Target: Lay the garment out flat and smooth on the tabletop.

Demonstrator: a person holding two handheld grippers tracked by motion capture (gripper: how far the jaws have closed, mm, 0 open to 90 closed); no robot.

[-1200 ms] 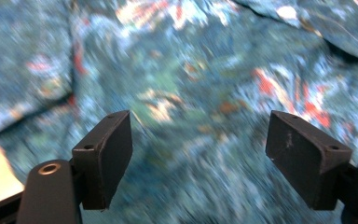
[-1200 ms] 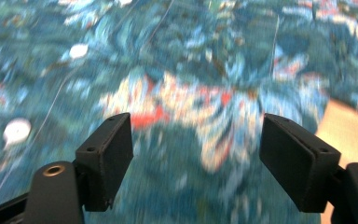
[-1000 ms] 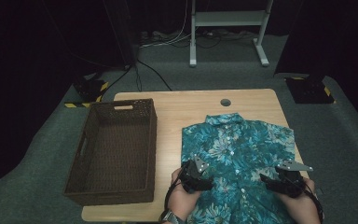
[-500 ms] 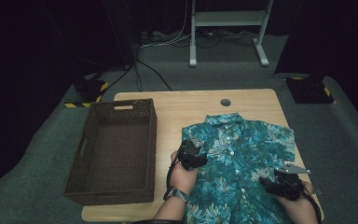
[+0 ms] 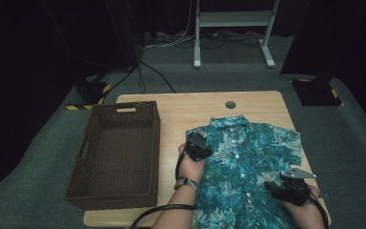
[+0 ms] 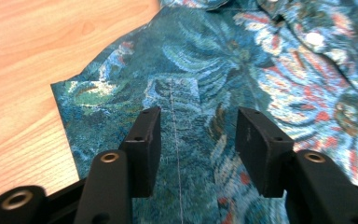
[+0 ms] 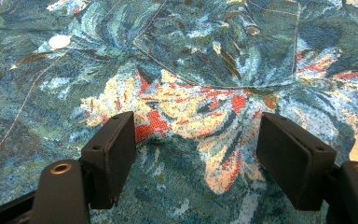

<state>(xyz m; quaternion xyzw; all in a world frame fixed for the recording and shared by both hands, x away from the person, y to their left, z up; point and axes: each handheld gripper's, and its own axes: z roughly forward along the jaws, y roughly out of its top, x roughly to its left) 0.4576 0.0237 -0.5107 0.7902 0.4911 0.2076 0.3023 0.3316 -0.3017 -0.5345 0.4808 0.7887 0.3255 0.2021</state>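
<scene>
A teal floral short-sleeved shirt (image 5: 248, 162) lies flat on the wooden table (image 5: 190, 109), collar at the far side. My left gripper (image 5: 196, 139) hovers over the shirt's left sleeve by the shoulder. In the left gripper view (image 6: 198, 126) its jaws have just been closing. They still stand apart over flat cloth, with a seam (image 6: 173, 116) running between them and nothing pinched. My right gripper (image 5: 271, 187) sits low on the shirt's right side near the hem. Its jaws are wide apart in the right gripper view (image 7: 196, 135), over the printed fabric (image 7: 191, 102).
An empty dark wicker basket (image 5: 126, 106) stands on the table's left half, close to the shirt's left sleeve. A round cable hole (image 5: 230, 104) is in the tabletop beyond the collar. White buttons (image 7: 58, 41) run down the shirt front. Bare wood (image 6: 37, 56) lies left of the sleeve.
My left gripper has moved away from the person along the shirt's left edge, from near the hem up to the sleeve, and its jaws have narrowed. The right gripper has stayed put.
</scene>
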